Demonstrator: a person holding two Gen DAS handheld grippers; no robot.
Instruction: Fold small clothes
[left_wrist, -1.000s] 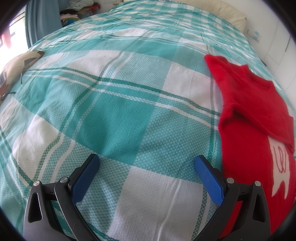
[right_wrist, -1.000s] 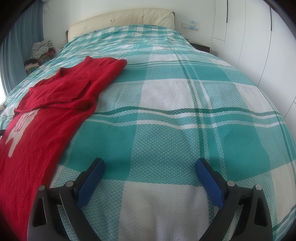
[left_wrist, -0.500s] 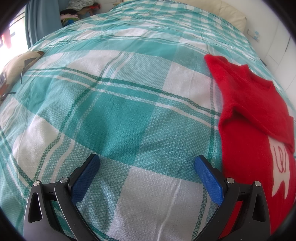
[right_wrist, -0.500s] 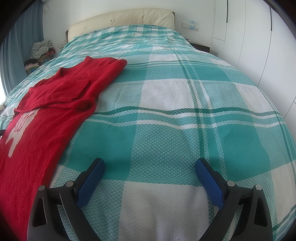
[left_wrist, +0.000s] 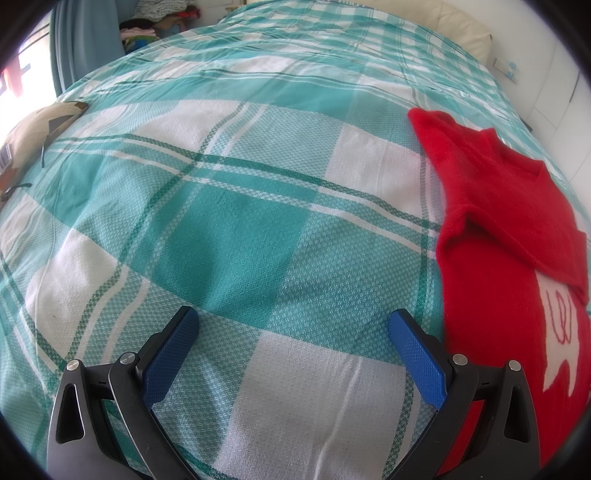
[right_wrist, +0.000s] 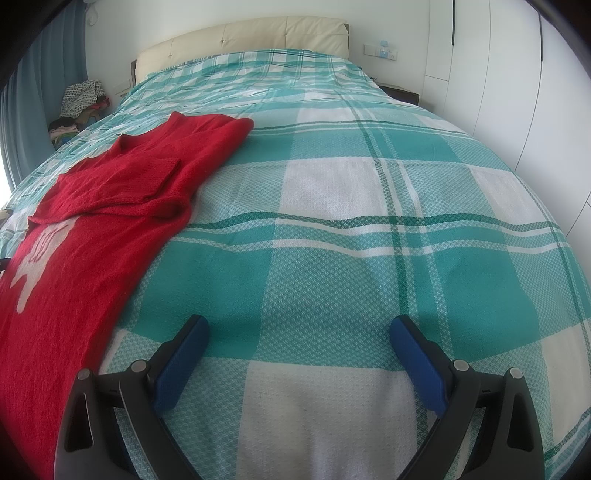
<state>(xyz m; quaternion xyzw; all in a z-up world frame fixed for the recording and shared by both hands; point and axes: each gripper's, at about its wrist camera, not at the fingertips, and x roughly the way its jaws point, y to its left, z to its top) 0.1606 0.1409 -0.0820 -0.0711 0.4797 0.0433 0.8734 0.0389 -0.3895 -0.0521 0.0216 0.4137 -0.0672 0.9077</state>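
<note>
Here, left gripper (left_wrist: 291, 321) and right gripper (right_wrist: 299, 328) hover low, jaws spread, flanking the red sweater (right_wrist: 122, 192).

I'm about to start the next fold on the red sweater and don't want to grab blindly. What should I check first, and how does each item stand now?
1. Left gripper open and empty: ok.
2. Right gripper open and empty: ok.
3. Red sweater lying on the bedspread, between the grippers: ok.
4. Sleeves folded in across the chest: ok on both sides.
5. Bottom hem in view for the grasp: cannot tell, it runs out of both views.
6. Nothing else lying on the sweater: ok for the part that shows.
</note>
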